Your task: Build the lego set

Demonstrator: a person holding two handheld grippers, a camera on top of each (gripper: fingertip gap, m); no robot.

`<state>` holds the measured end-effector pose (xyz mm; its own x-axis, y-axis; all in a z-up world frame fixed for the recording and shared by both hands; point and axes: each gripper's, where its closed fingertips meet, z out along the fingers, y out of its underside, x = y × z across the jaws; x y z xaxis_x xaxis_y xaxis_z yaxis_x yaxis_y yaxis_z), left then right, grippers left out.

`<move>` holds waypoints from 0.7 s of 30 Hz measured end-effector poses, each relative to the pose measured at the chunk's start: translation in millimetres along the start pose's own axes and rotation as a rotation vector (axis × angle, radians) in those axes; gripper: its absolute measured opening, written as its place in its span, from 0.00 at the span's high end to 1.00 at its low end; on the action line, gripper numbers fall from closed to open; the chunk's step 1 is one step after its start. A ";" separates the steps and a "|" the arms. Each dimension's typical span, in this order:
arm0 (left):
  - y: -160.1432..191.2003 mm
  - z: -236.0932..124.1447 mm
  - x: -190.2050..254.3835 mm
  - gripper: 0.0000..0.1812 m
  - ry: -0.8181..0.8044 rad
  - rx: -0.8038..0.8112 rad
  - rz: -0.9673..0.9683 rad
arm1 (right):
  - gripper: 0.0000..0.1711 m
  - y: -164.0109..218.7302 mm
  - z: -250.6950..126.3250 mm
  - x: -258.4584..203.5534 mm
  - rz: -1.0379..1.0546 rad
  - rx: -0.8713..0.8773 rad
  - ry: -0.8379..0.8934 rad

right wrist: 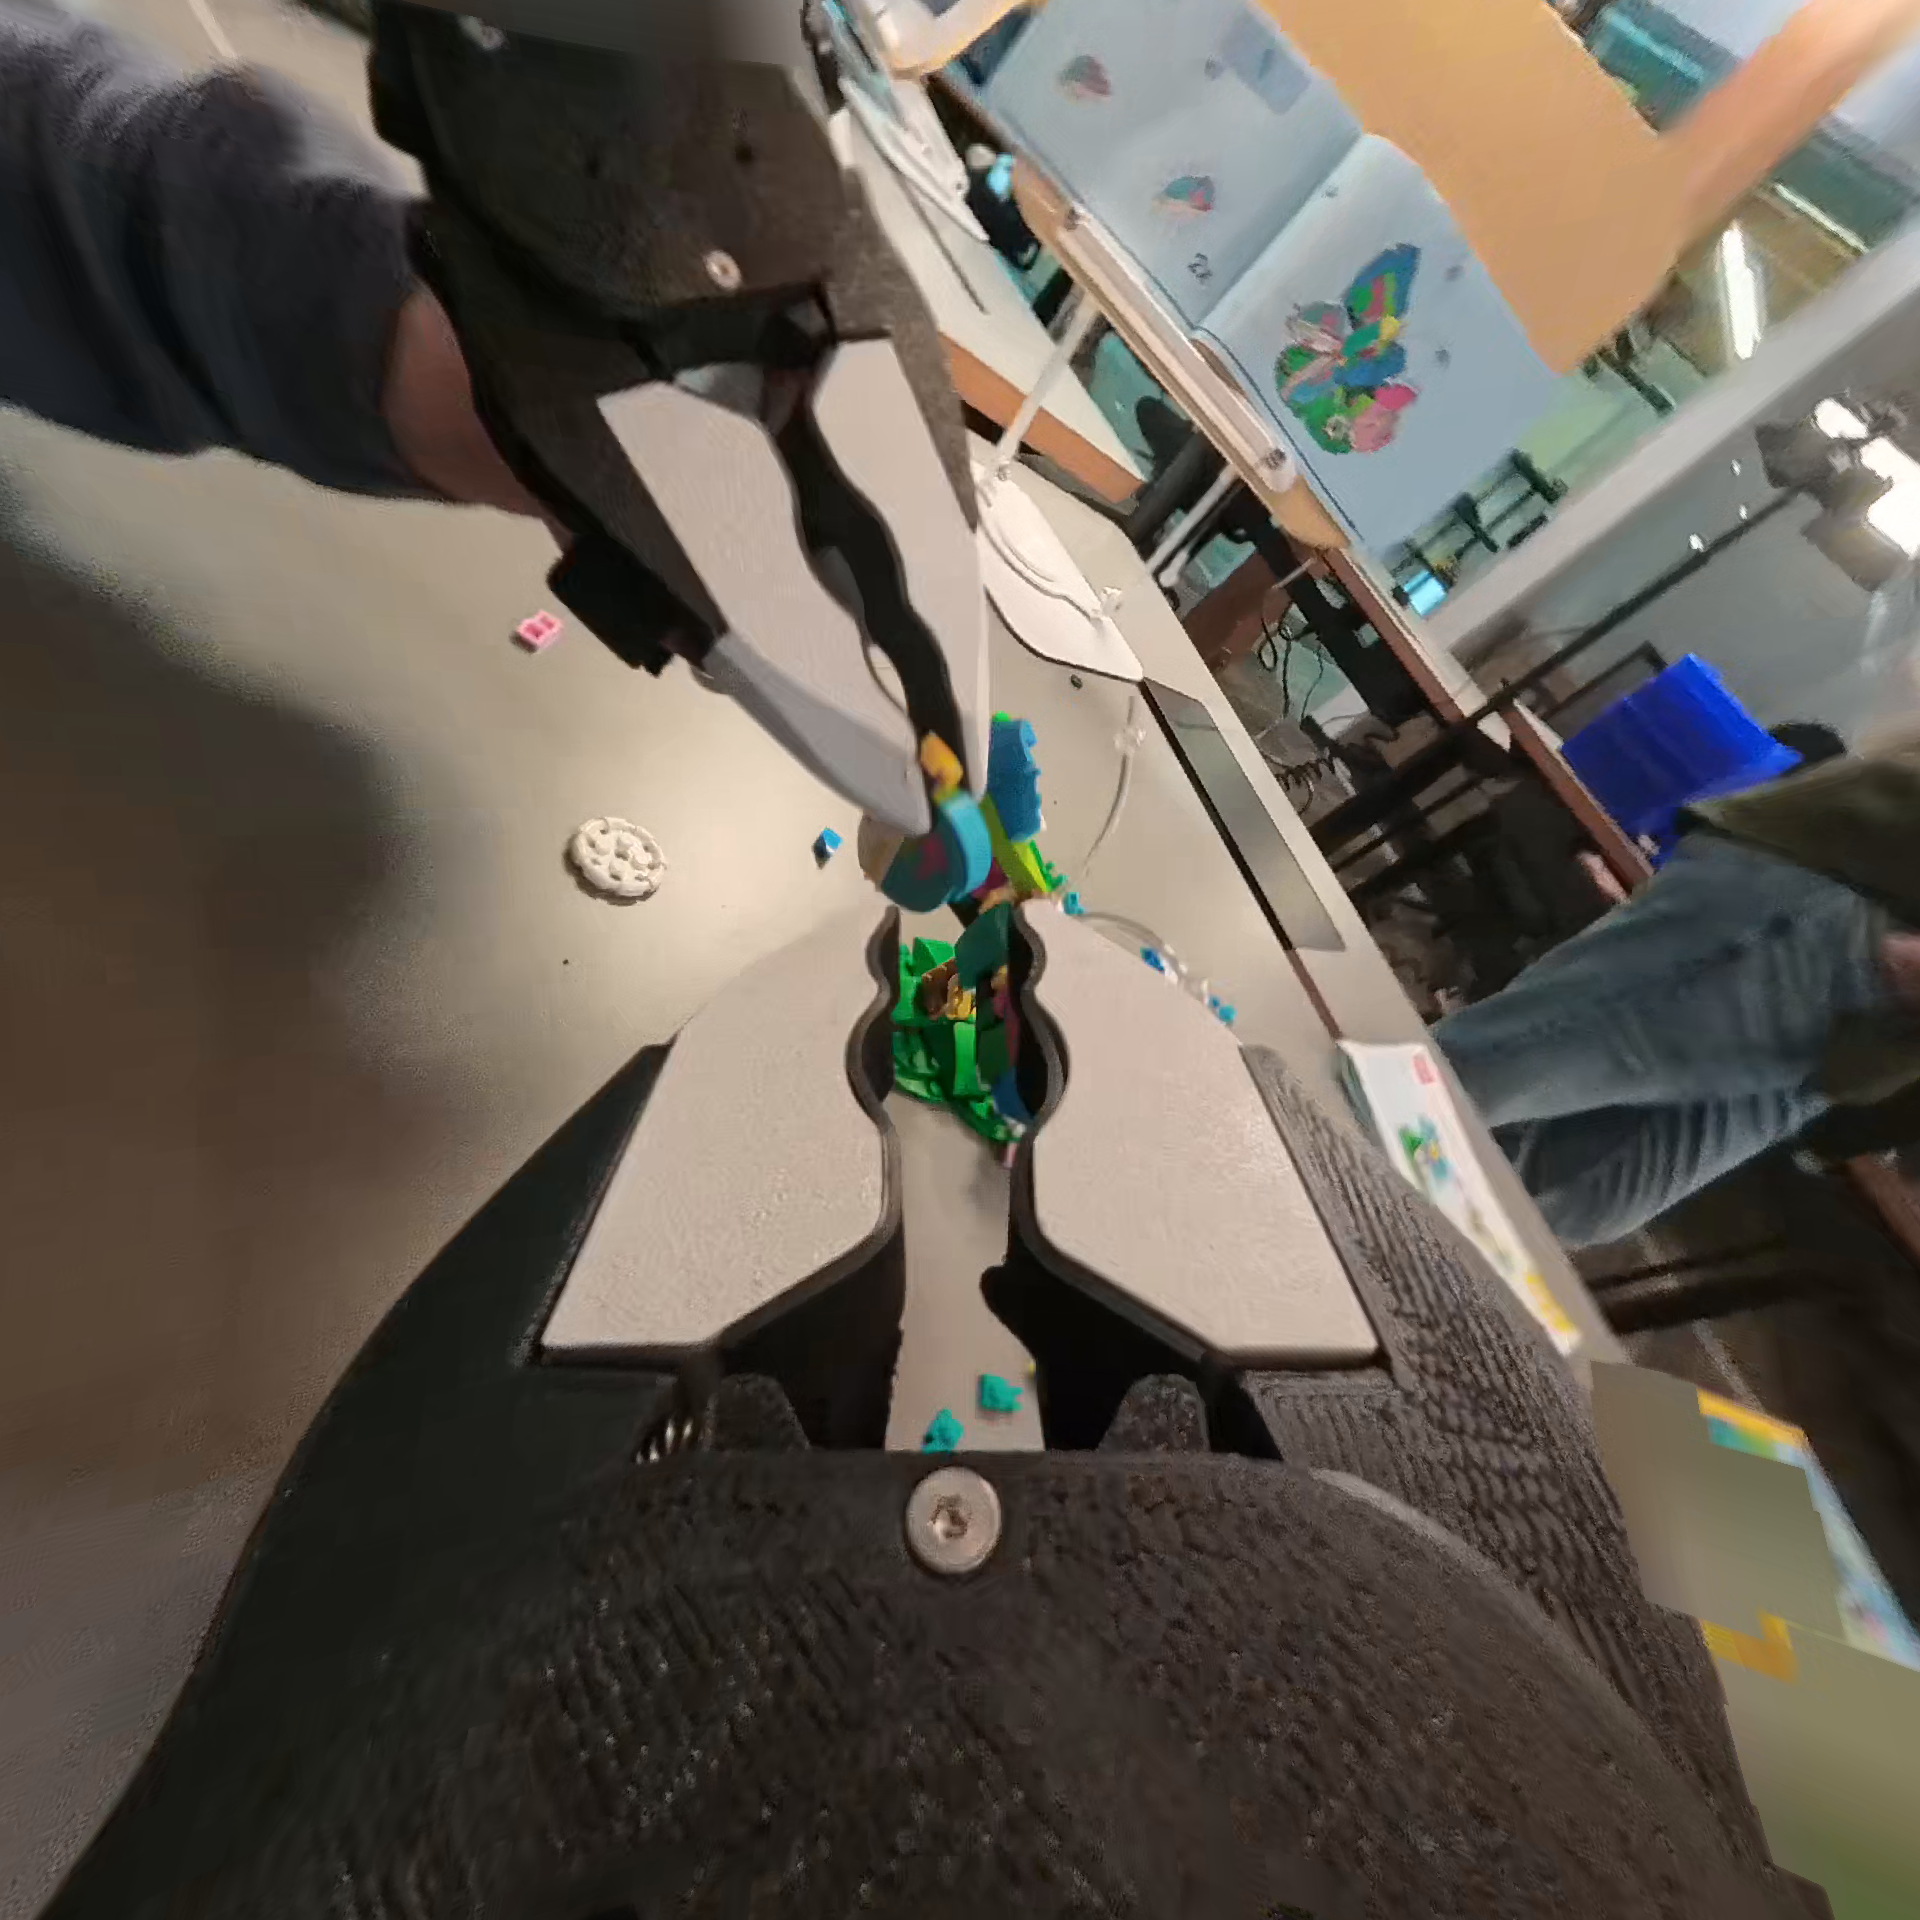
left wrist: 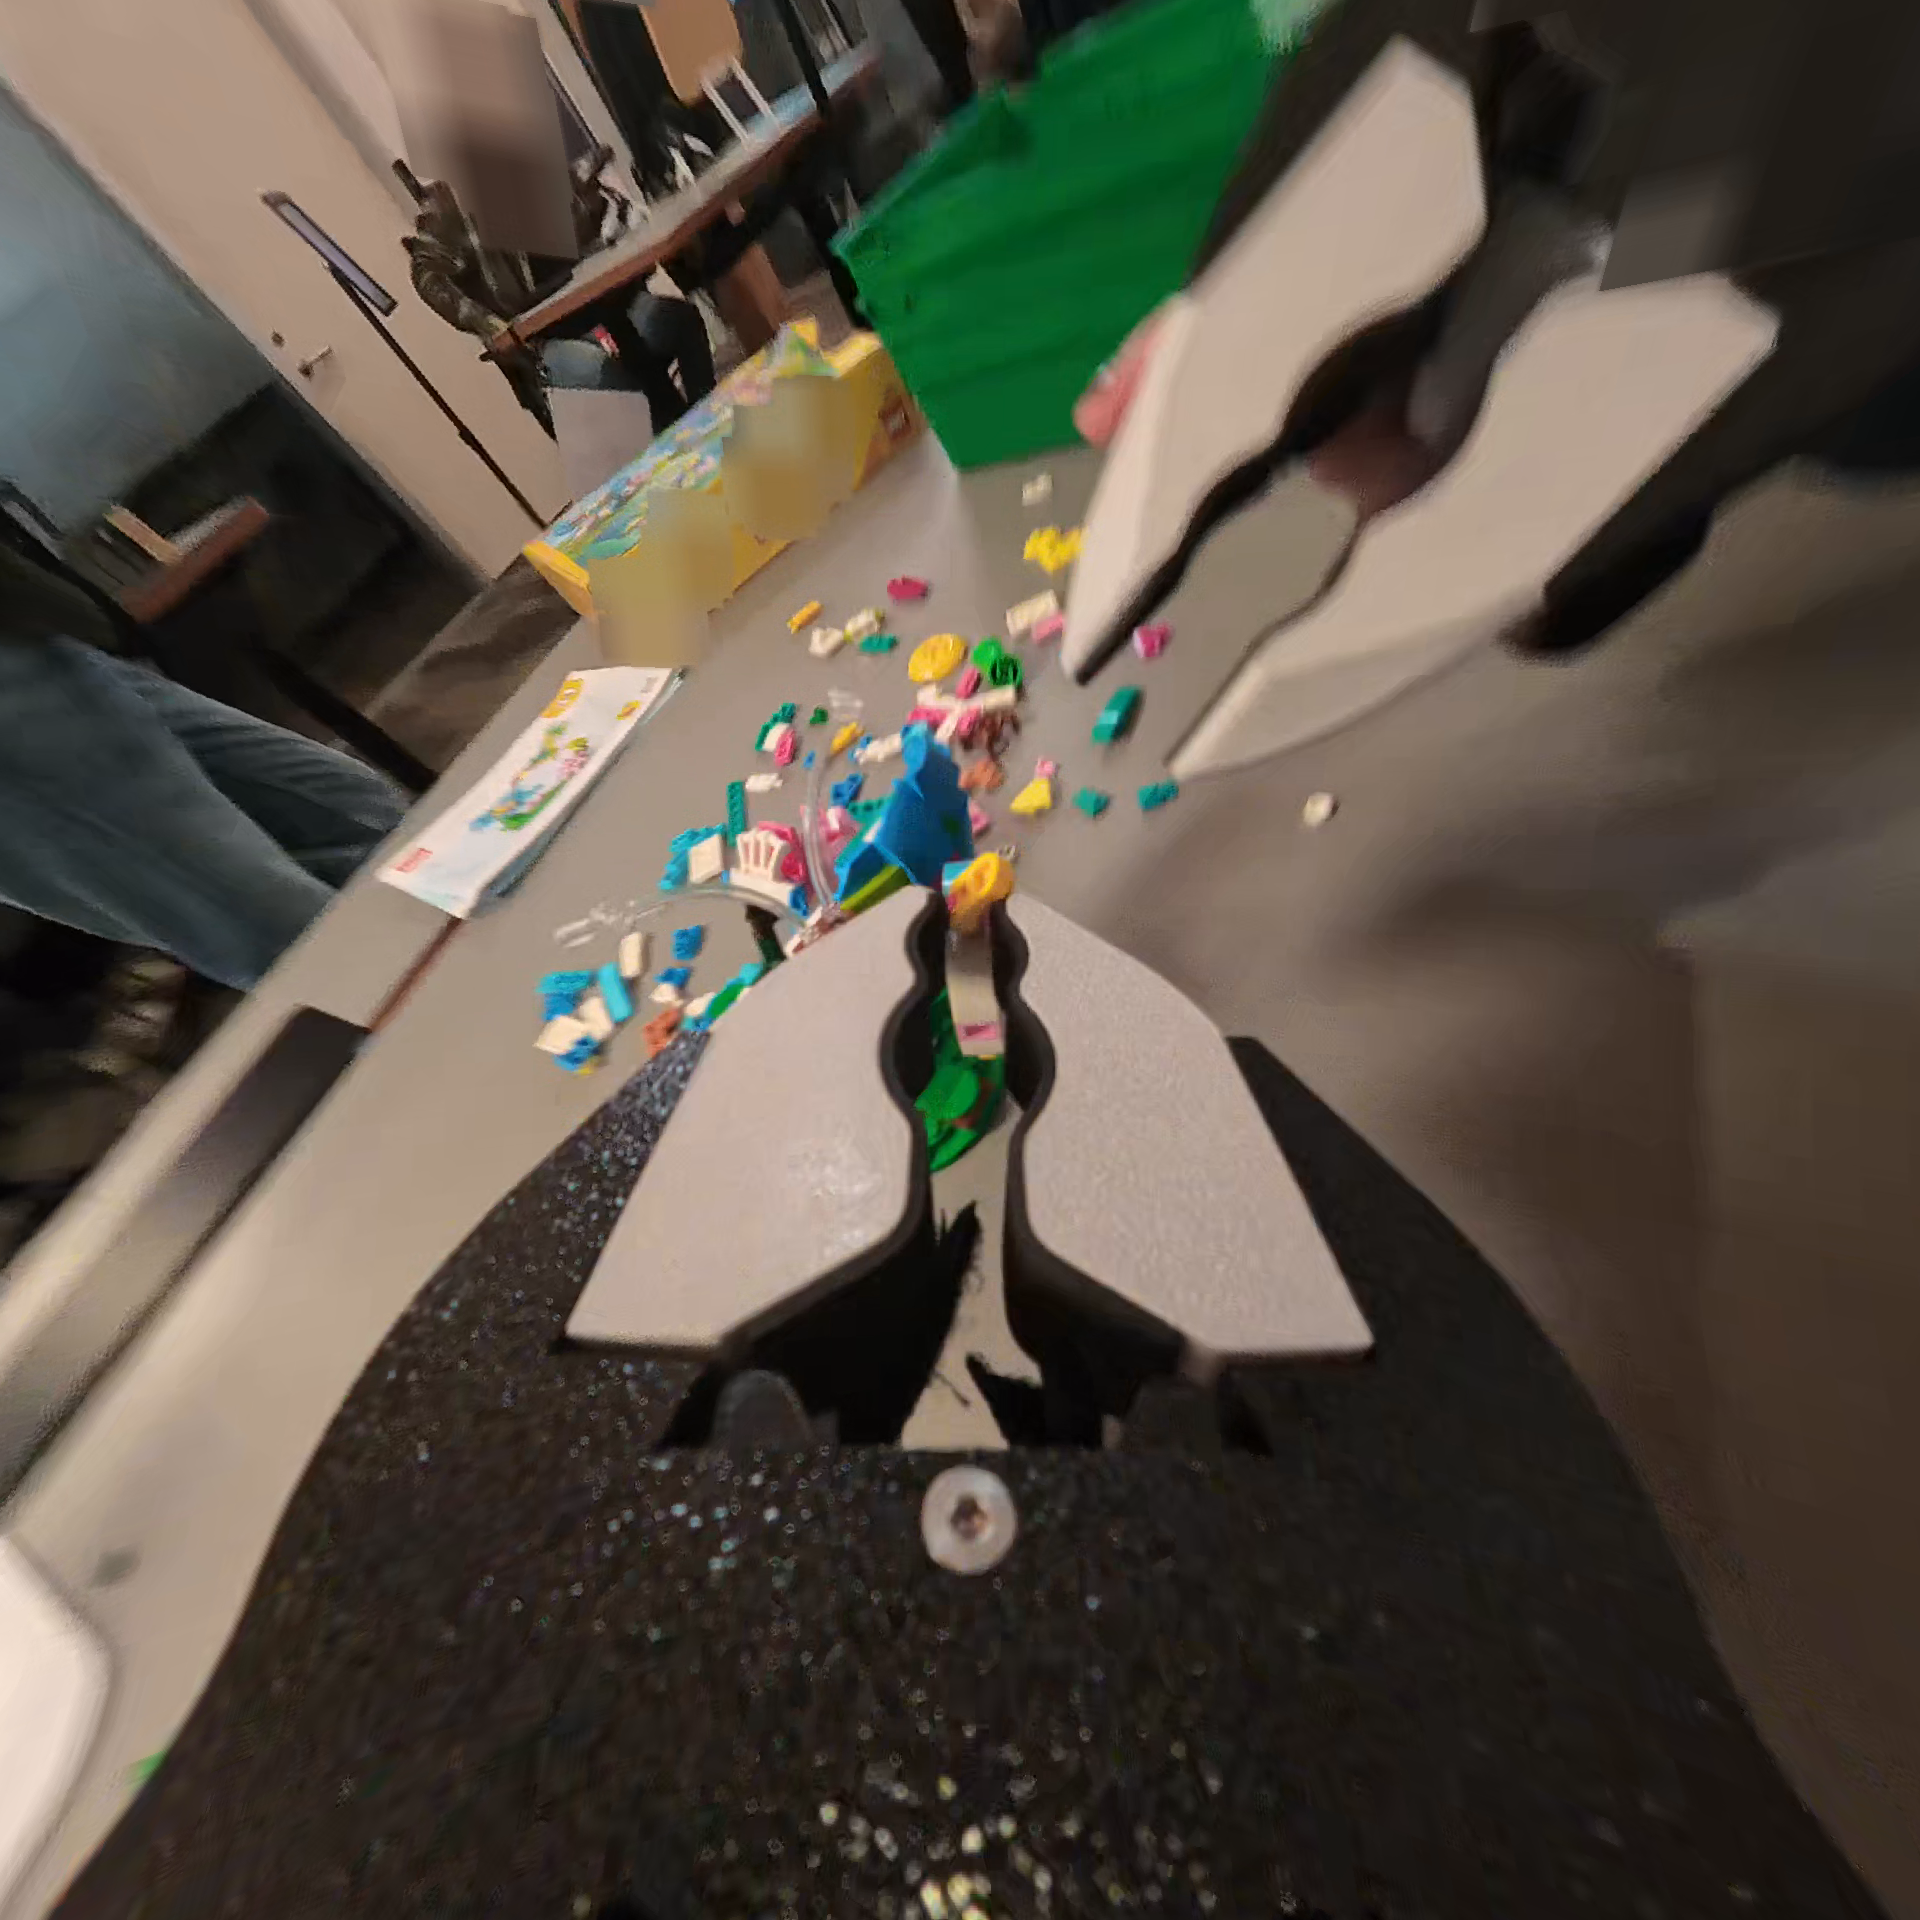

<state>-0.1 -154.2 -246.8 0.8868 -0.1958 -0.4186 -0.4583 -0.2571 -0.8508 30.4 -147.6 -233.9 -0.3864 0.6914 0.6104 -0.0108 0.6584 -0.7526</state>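
A small lego model with a green base (right wrist: 930, 1039), blue parts (right wrist: 1013, 779) and a yellow top piece (left wrist: 982, 883) stands on the grey table (left wrist: 1455, 1039). My left gripper (left wrist: 966, 909) is shut on the yellow top piece of the model. In the right wrist view it comes down from the upper left (right wrist: 940, 800). My right gripper (right wrist: 961, 920) is open, with the model seen through its gap. In the left wrist view it hovers above the table at the upper right (left wrist: 1132, 717), apart from the model and empty.
Several loose bricks (left wrist: 831, 727) lie scattered beyond the model. An instruction booklet (left wrist: 530, 790), a yellow box (left wrist: 862, 416) and a green bin (left wrist: 1018, 260) lie farther back. A white round piece (right wrist: 618, 857) and a pink brick (right wrist: 538, 629) lie apart. A seated person's leg in jeans (left wrist: 156, 769) is at the table's edge.
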 end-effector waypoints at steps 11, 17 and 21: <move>20.5 10.9 22.2 0.95 0.044 -0.224 0.301 | 0.94 9.2 22.0 -25.2 -0.338 -0.118 -0.117; 24.2 7.9 26.9 0.95 0.096 -0.226 0.281 | 0.98 11.8 27.9 -32.3 -0.337 -0.100 -0.124; 18.9 3.3 29.9 0.95 0.138 -0.152 0.190 | 0.99 4.9 24.8 -31.1 -0.103 0.004 -0.148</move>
<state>17.9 -161.7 -276.4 0.7724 -0.3783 -0.5102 -0.6286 -0.3405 -0.6993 19.4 -173.3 -262.6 -0.5146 0.5690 0.6415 -0.0608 0.7220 -0.6892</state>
